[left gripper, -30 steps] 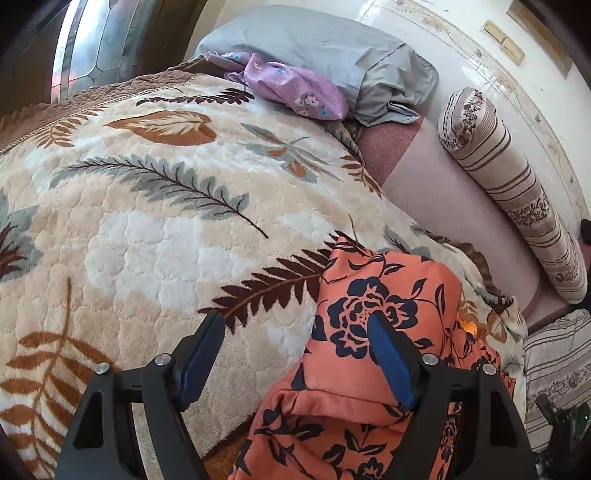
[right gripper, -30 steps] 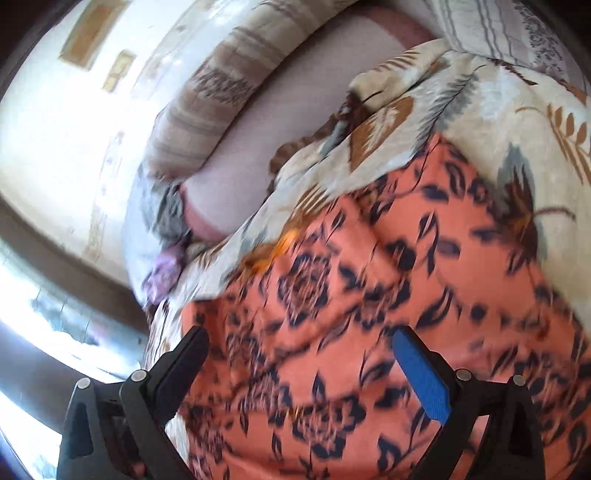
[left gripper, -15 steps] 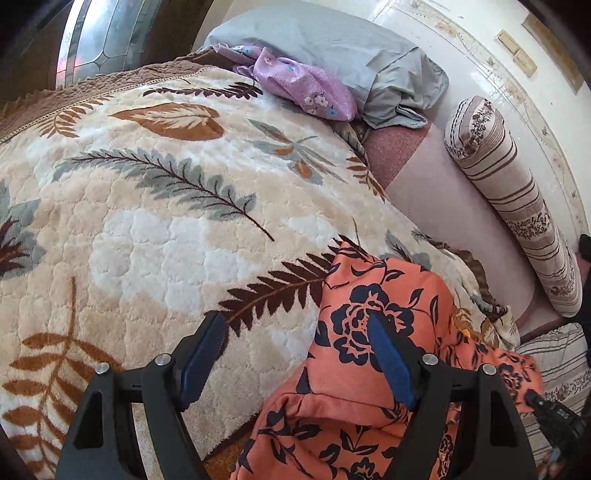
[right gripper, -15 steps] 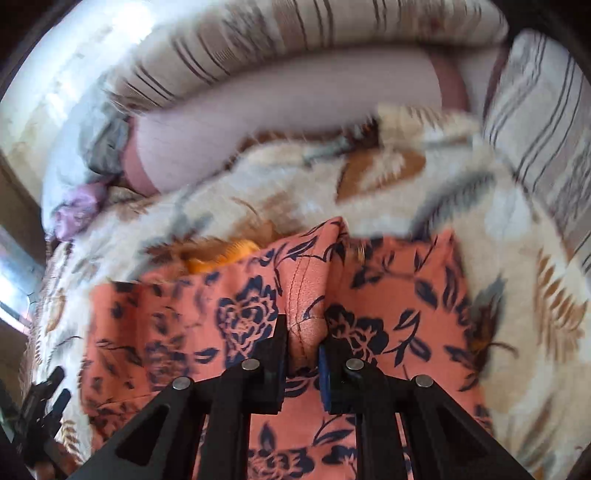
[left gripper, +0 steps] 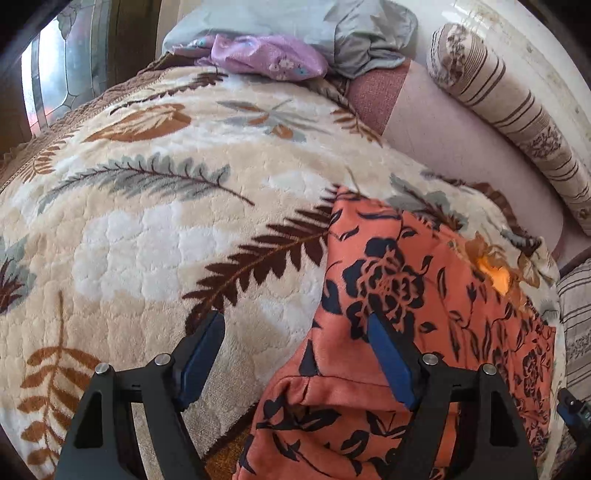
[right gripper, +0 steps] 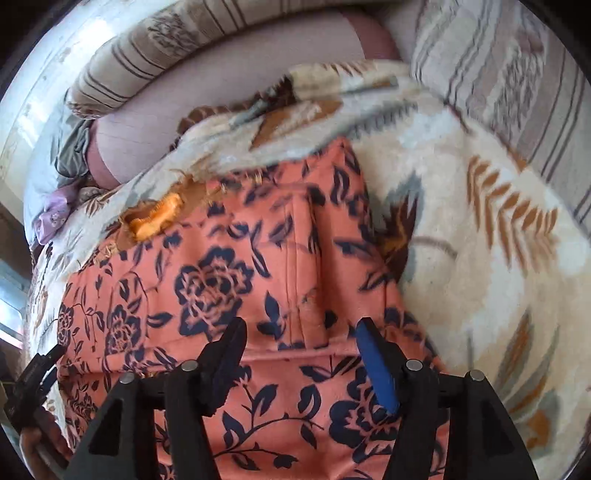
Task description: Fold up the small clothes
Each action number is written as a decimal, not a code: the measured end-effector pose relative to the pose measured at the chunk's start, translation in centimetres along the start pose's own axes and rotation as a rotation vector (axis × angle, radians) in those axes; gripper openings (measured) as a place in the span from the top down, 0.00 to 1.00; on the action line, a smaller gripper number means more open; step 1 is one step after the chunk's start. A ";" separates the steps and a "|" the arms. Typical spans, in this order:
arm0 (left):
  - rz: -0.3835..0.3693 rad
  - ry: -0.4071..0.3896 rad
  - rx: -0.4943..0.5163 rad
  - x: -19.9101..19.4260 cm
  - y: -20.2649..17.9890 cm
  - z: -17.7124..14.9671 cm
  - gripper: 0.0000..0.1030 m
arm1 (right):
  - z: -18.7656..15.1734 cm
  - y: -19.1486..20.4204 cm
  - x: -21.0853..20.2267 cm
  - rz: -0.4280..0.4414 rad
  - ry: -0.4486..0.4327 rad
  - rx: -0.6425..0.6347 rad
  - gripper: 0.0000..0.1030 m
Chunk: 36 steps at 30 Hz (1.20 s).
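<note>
Right gripper now spread wide over orange floral garment, previously pinching its fold, left gripper unchanged, wide, leaf-pattern blanket beneath

— What are we seeing around us?
— We're looking across a bed under a cream leaf-patterned blanket, a striped bolster lying along the pale wall.
— And daylight?
— It's coming through a patterned glass window beside the grey pillow.

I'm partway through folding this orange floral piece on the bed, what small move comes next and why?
Probably close the left hand-held gripper on the orange garment's raised near edge: both it and the right hand-held gripper are open, holding nothing.
</note>
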State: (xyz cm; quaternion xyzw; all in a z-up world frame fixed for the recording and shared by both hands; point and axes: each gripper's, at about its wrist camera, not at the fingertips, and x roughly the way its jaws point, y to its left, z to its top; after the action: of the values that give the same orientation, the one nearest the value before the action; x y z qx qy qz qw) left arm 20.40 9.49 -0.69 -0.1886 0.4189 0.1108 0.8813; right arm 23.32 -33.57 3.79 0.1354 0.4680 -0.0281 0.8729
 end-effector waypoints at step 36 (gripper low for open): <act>0.029 0.029 -0.481 -1.1 8.8 0.4 0.21 | 1.4 29.0 8.5 0.844 0.393 -0.012 0.19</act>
State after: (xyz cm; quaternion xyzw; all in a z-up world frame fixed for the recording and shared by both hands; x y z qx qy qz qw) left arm 16.92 17.56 -1.71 -0.3889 0.3956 0.2171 0.8032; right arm 34.28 -5.41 3.59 0.3117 0.5289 0.3583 0.7034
